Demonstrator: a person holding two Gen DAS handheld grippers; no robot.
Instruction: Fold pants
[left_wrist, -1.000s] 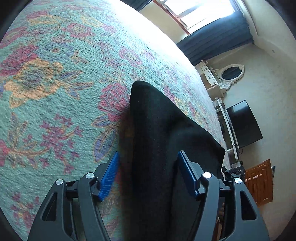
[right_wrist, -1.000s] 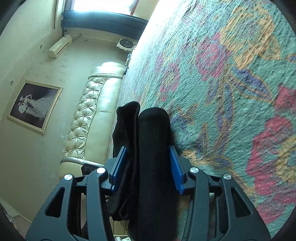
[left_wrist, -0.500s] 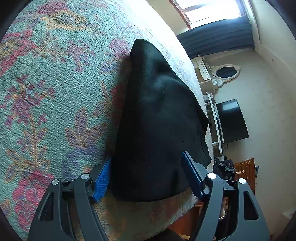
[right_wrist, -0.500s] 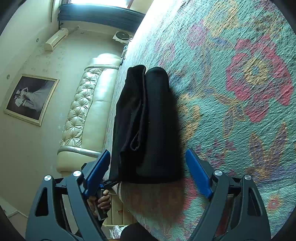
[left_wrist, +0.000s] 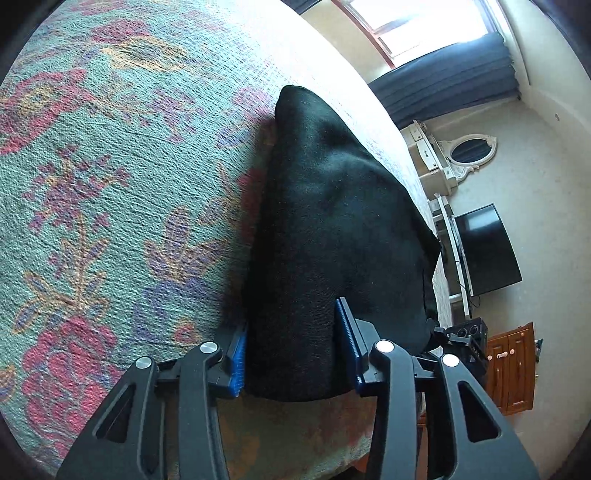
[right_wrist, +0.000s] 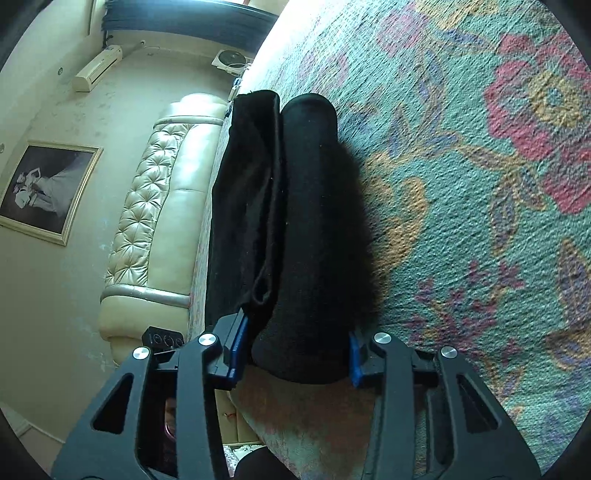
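The black pants (left_wrist: 332, 229) lie folded into a thick bundle near the edge of the bed, on the floral bedspread (left_wrist: 110, 184). My left gripper (left_wrist: 291, 350) is shut on the near end of the bundle, its blue pads pressing the fabric from both sides. In the right wrist view the pants (right_wrist: 295, 206) show as stacked folded layers. My right gripper (right_wrist: 295, 350) is shut on the thick lower fold at its near end.
The bedspread (right_wrist: 480, 184) stretches wide beyond the pants. A cream tufted headboard (right_wrist: 155, 206) and a framed picture (right_wrist: 44, 192) are to one side. A television (left_wrist: 487, 251), a white dresser with an oval mirror (left_wrist: 469, 151) and a wooden cabinet (left_wrist: 513, 369) stand past the bed's edge.
Half a second ago both grippers were open around the bundle's near end. Both have since closed on the fabric. A second ago the right gripper also gripped the bundle.
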